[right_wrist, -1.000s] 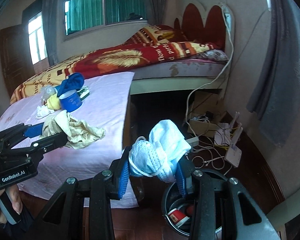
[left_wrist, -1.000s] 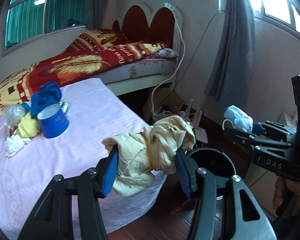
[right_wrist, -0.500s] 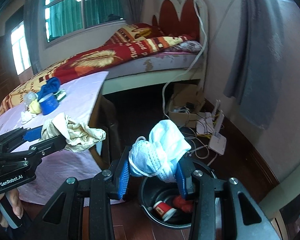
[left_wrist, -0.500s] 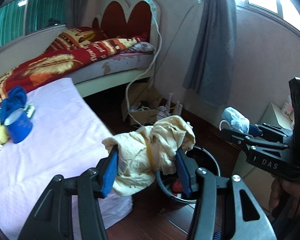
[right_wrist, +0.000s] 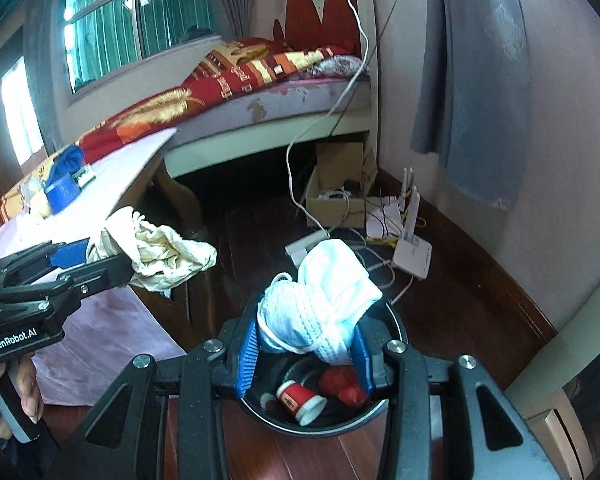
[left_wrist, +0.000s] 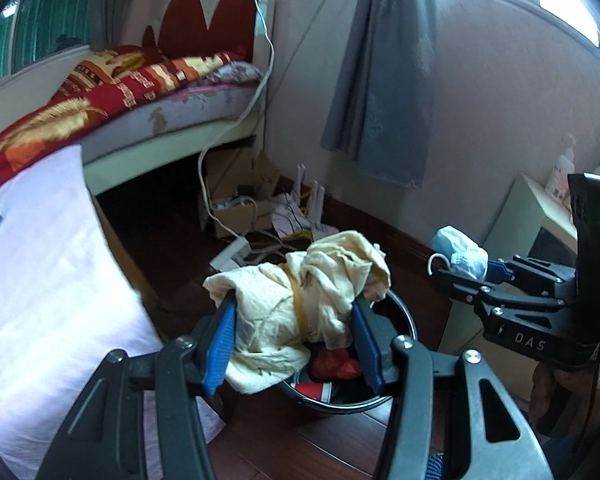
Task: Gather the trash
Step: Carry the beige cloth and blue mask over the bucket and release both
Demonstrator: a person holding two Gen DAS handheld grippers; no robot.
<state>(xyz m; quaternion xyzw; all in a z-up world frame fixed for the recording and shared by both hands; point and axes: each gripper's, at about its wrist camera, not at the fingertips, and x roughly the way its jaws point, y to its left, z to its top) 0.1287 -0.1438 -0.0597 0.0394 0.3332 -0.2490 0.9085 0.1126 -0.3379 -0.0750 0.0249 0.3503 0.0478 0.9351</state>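
Observation:
My left gripper [left_wrist: 294, 340] is shut on a crumpled cream cloth [left_wrist: 300, 300] bound with a yellow band, held over the near rim of a black trash bin [left_wrist: 404, 320] on the floor. It also shows in the right wrist view [right_wrist: 100, 258] with the cloth [right_wrist: 160, 252]. My right gripper [right_wrist: 306, 354] is shut on a white and pale blue face mask [right_wrist: 320, 304], directly above the bin [right_wrist: 396, 328]. The bin holds a red paper cup [right_wrist: 300, 398] and red crumpled trash [right_wrist: 344, 386]. The right gripper [left_wrist: 460, 276] with the mask [left_wrist: 460, 250] shows in the left wrist view.
A table with a pink cloth [left_wrist: 40, 280] stands left of the bin, with a blue cup [right_wrist: 62, 196] and more trash on it. A cardboard box [right_wrist: 340, 184], cables and a white router [right_wrist: 412, 248] lie behind the bin. A bed [right_wrist: 260, 92] and a cabinet [left_wrist: 540, 208] stand nearby.
Both grippers have swung right, away from the table, and down toward the black bin, each still holding its item. The bin now sits right under both.

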